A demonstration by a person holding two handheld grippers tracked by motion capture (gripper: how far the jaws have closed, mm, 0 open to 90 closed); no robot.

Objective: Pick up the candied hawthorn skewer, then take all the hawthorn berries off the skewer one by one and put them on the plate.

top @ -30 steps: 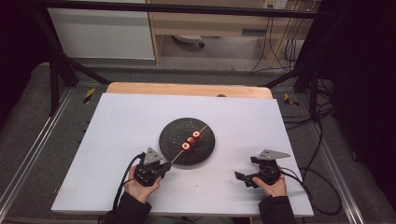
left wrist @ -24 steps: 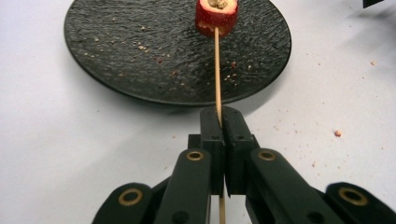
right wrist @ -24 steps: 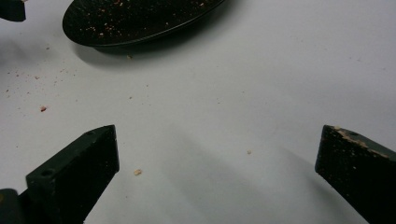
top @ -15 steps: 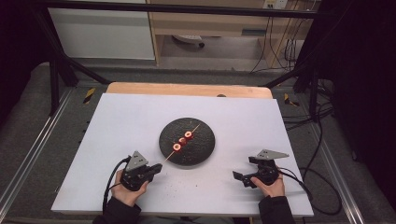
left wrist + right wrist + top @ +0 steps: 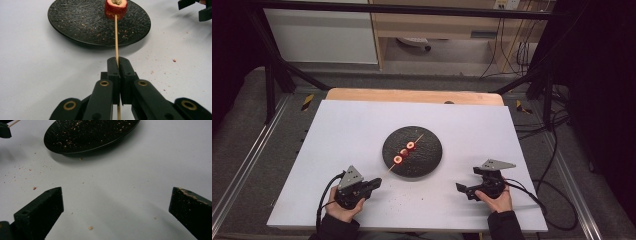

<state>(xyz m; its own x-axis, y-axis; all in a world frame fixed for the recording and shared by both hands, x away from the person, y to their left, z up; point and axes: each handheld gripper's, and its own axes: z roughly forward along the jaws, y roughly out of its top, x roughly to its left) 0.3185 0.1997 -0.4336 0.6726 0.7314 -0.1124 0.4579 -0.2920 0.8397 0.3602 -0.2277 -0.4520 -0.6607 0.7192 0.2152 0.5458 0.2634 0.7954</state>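
Left gripper (image 5: 117,72) has its jaws pinched tight on the bare near end of the thin wooden skewer (image 5: 116,37), and the stick runs straight ahead over the rim of the round black textured plate (image 5: 424,160). From the high view the plate sits at the middle of the white table surface (image 5: 342,125), with the skewer (image 5: 407,150) slanting across it and its handle end poking off the plate's near-left rim toward the gripper (image 5: 373,183). Red cylindrical fruit pieces with pale centres (image 5: 404,153) are threaded along it; the nearest one (image 5: 116,8) sits just above the plate.

Right gripper (image 5: 116,215) is spread wide with nothing between the jaws, resting near the front-right corner of the surface (image 5: 466,189), well apart from the plate (image 5: 90,135).

Handling call: that stick looks light but springy and easy to snap or roll, and the load sits far forward, so a grip on the bare wood is right. The fruit looks soft and crumbly, judging by the crumbs (image 5: 35,188) scattered about, so squeezing the pieces would likely crush them.
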